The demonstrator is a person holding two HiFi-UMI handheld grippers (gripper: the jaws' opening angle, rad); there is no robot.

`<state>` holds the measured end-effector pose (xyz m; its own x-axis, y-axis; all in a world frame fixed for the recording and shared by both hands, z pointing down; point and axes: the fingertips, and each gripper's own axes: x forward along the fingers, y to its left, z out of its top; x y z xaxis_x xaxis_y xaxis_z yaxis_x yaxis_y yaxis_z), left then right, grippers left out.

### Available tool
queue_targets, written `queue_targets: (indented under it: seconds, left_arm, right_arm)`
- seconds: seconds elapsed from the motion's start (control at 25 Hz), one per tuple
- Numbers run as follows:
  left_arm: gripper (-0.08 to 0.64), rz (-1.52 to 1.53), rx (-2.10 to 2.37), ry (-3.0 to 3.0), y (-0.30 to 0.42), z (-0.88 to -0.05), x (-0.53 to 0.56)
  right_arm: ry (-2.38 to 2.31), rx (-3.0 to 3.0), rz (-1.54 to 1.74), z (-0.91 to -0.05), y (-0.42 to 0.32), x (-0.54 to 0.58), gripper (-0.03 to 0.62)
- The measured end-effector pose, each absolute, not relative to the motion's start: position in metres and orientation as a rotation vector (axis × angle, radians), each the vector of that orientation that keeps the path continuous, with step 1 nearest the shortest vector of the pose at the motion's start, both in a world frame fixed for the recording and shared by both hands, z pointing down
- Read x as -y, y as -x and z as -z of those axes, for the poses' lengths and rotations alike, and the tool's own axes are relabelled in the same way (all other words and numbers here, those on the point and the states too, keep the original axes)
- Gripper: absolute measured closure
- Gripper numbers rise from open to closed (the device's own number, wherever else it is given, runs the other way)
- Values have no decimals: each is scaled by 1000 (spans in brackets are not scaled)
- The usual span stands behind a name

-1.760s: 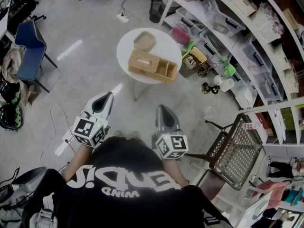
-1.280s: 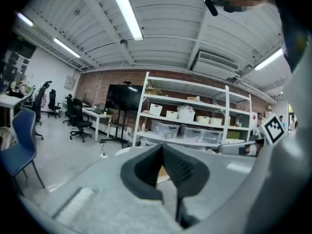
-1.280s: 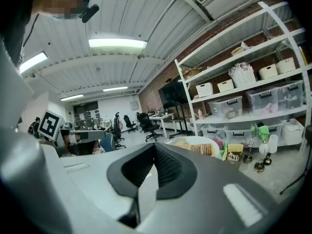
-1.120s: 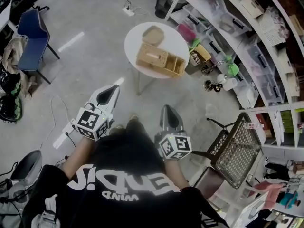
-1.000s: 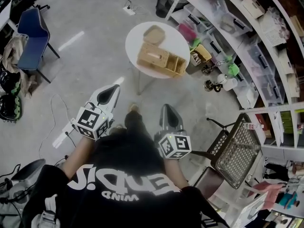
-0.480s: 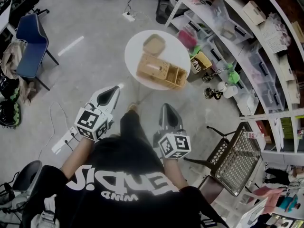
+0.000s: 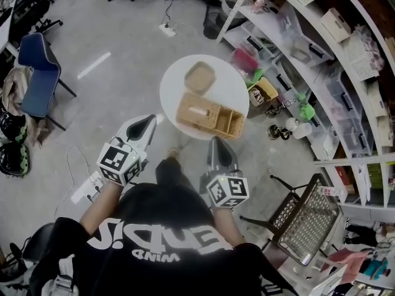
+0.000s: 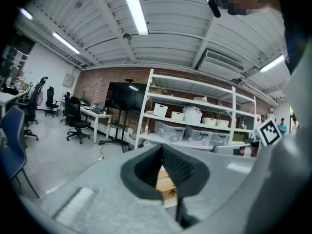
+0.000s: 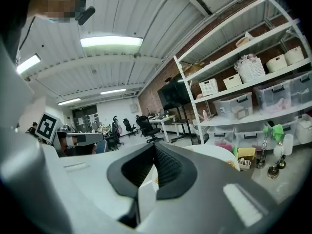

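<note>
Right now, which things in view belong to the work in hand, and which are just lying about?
In hand: left gripper and right gripper, both shut and empty; wicker box; shallow wicker tray; round white table.

Lying about: blue chair; shelving; mesh chair.

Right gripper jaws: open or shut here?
Shut. The right gripper shows its tips meeting, nothing between them, in its own view; in the head view it tapers to a single point.
</note>
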<state>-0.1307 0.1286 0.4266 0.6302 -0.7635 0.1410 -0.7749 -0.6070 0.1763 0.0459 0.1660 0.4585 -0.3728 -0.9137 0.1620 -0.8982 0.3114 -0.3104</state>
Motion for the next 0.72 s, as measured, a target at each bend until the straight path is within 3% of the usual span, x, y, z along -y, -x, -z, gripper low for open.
queue_targets:
  seconds: [0.72]
  left_arm:
    - [558,-85,1320,-2646,91,-417,38]
  right_arm:
    - [1716,-2536,544,-452,-91,5,592]
